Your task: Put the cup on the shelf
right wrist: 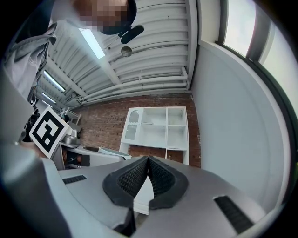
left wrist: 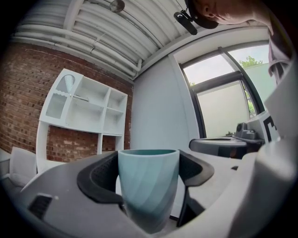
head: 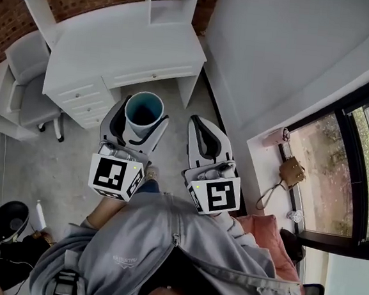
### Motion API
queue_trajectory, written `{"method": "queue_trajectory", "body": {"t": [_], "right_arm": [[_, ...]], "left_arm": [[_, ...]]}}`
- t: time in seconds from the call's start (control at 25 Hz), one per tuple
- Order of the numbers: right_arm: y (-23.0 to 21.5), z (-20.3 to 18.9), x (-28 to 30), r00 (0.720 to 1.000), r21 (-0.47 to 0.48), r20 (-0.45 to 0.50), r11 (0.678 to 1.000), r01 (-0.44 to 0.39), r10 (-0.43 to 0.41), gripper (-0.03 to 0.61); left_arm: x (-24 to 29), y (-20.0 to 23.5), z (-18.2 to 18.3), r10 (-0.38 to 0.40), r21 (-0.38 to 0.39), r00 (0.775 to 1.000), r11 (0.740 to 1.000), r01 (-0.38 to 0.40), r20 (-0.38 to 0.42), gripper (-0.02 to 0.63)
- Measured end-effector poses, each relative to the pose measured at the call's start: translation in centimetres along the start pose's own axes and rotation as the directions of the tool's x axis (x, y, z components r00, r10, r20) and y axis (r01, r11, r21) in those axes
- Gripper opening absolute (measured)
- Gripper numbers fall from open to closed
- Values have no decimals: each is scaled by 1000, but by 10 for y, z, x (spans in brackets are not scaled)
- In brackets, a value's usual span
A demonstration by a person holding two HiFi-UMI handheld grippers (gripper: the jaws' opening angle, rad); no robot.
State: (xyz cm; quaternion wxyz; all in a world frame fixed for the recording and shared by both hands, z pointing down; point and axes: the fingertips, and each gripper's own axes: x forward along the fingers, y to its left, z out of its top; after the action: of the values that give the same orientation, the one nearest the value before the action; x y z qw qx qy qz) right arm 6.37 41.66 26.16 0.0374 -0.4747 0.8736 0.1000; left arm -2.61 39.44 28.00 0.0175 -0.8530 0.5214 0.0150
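A pale teal cup (head: 144, 110) stands upright between the jaws of my left gripper (head: 140, 122), which is shut on it; the cup (left wrist: 148, 183) fills the middle of the left gripper view. My right gripper (head: 203, 134) hangs beside it, shut with nothing between its pads (right wrist: 148, 176). The white shelf unit (left wrist: 86, 109) stands ahead on a white desk (head: 116, 48) against the brick wall. The same shelf unit (right wrist: 156, 128) shows in the right gripper view, and its open compartments look bare.
A grey chair (head: 24, 85) stands left of the desk. A window sill (head: 279, 165) at the right carries a brown bag (head: 290, 171). A dark helmet-like thing (head: 5, 221) lies on the floor at lower left. The person's grey sleeve (head: 163, 244) fills the bottom.
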Motion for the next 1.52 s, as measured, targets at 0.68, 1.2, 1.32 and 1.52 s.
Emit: {"method": "queue_trajectory", "body": {"t": [0.68, 1.2, 1.32, 1.52], "right_arm": [[-33, -33, 133, 997, 25, -17, 997, 71, -70, 28], [-58, -53, 178, 997, 49, -41, 997, 64, -62, 28], [-69, -57, 193, 998, 47, -37, 998, 44, -43, 28], [-96, -64, 225, 1000, 50, -23, 999, 8, -7, 28]], "left_arm": [[102, 102, -14, -64, -15, 998, 998, 64, -23, 379], [146, 126, -27, -78, -42, 996, 996, 76, -41, 379], [162, 132, -29, -66, -45, 997, 997, 64, -39, 379], [197, 145, -28, -40, -38, 998, 999, 38, -40, 379]]}}
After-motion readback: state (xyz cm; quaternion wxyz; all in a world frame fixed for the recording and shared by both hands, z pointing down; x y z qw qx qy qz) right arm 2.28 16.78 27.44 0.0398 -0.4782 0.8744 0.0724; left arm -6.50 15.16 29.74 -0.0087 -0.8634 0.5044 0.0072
